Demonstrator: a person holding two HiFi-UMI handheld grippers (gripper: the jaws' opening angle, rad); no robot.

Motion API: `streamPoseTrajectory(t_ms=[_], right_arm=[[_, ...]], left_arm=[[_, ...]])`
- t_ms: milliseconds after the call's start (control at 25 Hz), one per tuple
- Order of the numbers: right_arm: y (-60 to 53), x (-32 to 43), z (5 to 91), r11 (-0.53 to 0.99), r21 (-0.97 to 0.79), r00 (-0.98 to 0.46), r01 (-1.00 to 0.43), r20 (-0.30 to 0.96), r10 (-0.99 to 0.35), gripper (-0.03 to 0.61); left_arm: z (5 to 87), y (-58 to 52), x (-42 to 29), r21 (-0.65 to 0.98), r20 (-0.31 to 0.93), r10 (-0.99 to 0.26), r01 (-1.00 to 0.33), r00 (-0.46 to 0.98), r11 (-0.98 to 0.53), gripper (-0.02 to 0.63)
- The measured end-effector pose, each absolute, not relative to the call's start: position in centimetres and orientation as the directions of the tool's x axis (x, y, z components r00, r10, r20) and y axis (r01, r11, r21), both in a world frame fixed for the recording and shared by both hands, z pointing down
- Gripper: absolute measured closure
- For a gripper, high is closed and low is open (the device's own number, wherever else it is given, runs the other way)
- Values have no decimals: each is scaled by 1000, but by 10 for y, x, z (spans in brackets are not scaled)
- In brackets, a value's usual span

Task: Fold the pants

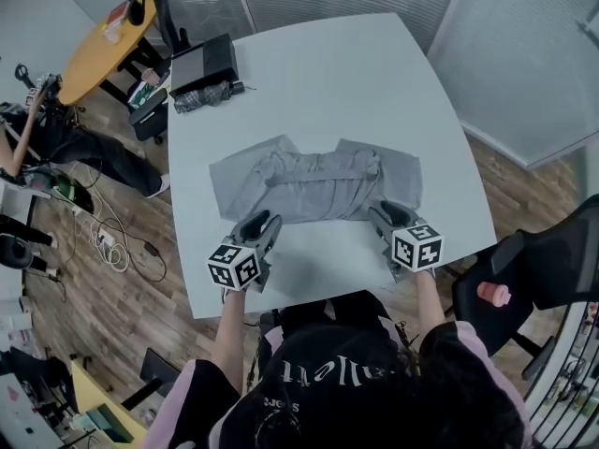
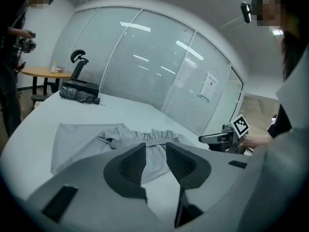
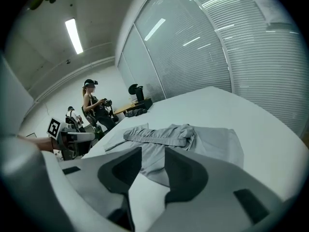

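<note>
1. The left gripper (image 1: 265,221) is at the near left of the white table (image 1: 318,73). Its 2 jaws stand wide apart. In the left gripper view, the gap between the pads shows only cloth and table top lying beyond them. Nothing is gripped.

2. The right gripper (image 1: 384,215) is at the near right, level with the left one. Its 2 jaws also stand apart and hold nothing. The pads are clear of the cloth.

3. The grey pants (image 1: 314,187) lie flat on the table, just beyond both sets of jaw tips. They are spread crosswise between the 2 grippers. A bunched band of cloth runs across the upper middle of the garment. In the head view, the near hem lies at the tips of both grippers. Whether the tips touch the cloth cannot be told.

4. At the far left corner of the table rests a black box (image 1: 204,64). A dark crumpled cloth (image 1: 201,96) lies just beside it.

5. Beyond that corner stands a yellow round table (image 1: 94,54).
</note>
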State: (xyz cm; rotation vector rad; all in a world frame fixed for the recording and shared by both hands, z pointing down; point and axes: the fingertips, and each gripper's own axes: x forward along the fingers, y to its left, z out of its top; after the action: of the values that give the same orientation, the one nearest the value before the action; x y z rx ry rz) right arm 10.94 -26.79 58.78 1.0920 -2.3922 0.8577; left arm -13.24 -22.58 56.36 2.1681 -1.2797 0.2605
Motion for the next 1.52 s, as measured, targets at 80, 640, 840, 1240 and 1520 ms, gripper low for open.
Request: streamPoseTrajectory(t_ms=[80,640,840,1240,1520], right_arm=[[-253,106,583,525,-384,-645,-760,542,-538,423],[-197,82,548,686,-387,-777,-616,440,-450,427],[-187,82,534,700,-376,-786,-607,415,-459,439],[-143,68,499,695,-350,-773,-628,382,-506,458],[-88,35,483,691,-329,-762,-643,357,-540,495]], left_arm=[[557,-212,-124,375,453,-728,-851,514,-368,472],[510,-155,-50,315,380,-772,-856,510,-410,474],[493,-146,-35,320,326,-771,-831,547,-455,474],[468,-106,-36,292,313,-735,-798,601,-528,474],[449,-53,-54,259,293,-717,-774,633,-577,474]])
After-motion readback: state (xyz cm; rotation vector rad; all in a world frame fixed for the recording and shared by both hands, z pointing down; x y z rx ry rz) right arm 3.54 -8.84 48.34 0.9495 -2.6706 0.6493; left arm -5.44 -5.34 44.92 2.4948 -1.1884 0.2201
